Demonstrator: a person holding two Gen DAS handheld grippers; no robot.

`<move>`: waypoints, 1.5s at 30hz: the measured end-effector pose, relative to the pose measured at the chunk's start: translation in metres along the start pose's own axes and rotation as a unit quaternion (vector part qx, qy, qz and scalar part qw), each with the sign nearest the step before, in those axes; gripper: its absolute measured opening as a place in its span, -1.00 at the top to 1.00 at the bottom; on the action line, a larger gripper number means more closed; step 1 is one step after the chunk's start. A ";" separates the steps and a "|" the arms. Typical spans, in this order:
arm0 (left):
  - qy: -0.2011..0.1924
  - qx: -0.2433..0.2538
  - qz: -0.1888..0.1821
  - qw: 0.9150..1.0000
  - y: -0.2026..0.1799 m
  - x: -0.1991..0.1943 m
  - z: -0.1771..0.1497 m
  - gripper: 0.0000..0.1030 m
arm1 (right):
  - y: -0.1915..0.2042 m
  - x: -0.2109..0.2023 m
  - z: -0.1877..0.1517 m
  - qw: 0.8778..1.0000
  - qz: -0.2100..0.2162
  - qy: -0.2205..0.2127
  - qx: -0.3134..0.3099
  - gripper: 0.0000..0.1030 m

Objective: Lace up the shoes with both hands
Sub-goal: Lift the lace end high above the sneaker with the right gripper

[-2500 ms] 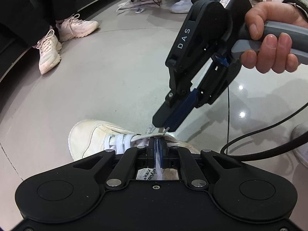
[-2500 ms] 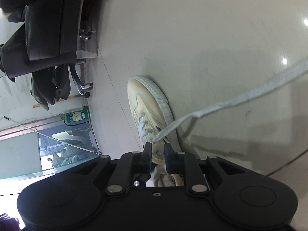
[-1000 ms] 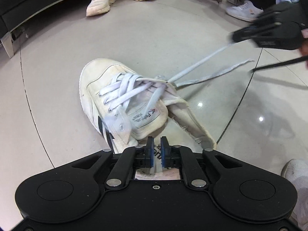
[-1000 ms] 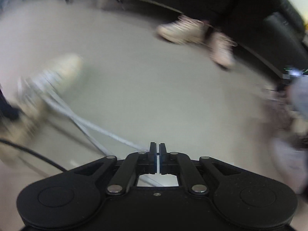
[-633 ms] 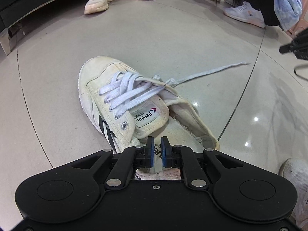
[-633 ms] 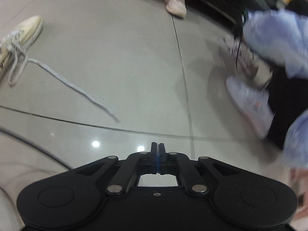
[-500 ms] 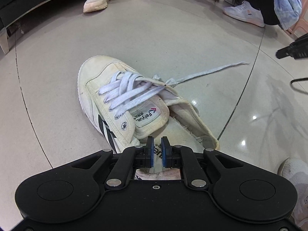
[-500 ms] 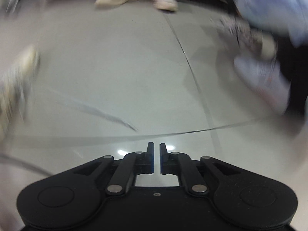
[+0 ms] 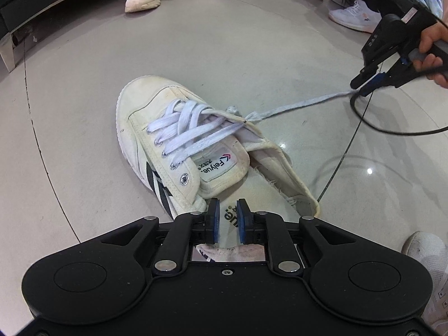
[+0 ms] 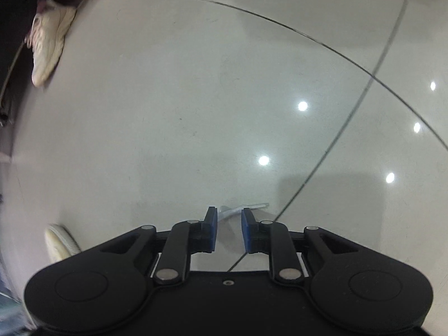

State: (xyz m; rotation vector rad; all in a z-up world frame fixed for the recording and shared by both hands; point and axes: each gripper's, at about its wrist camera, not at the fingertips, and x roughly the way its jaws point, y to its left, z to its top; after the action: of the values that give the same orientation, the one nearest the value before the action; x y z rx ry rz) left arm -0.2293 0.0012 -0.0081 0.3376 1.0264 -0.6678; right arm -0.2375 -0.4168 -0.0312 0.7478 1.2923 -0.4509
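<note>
Left wrist view: your shoe (image 9: pixel 179 140) lies on the floor (image 9: pixel 84 84), toe pointing up-left and away, heel toward the cam, long axis diagonal. Tongue label reads "Feiyue". Shoe cavity is open w/ printed insole showing. Left gripper (image 9: pixel 226 221) hovers over the heel opening, jaws opening, a narrow gap, nothing pinched. Lace (image 9: pixel 302 103) runs right to your right gripper (image 9: pixel 357 88).

Right wrist view: right gripper (image 10: pixel 229 228) has a narrow gap, lace tip (image 10: pixel 238 210) between the pads, unpressed.
</note>
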 end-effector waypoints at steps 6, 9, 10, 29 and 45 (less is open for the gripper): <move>0.001 0.002 0.002 1.000 -0.001 0.000 -0.001 0.73 | 0.048 0.015 0.012 0.987 0.016 -0.036 -0.157 0.72; 0.003 0.005 0.002 1.000 -0.002 0.000 0.000 0.73 | 0.084 0.019 0.018 0.968 0.026 -0.073 -0.239 0.71; 0.005 0.005 0.003 1.000 -0.002 0.000 0.000 0.73 | 0.090 0.017 0.019 0.963 0.029 -0.083 -0.254 0.71; 0.006 0.011 0.022 1.000 -0.013 -0.003 -0.002 0.65 | 0.112 0.032 -0.001 0.943 -0.037 -0.142 -0.299 0.98; 0.005 0.019 0.012 1.000 -0.008 -0.003 -0.002 0.64 | 0.158 -0.172 -0.018 0.839 0.371 -0.288 -0.273 0.99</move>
State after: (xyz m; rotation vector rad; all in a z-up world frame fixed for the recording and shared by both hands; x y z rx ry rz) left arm -0.2371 -0.0023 -0.0065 0.3867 1.0178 -0.6654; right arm -0.1831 -0.3126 0.1717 0.5048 0.4399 0.3187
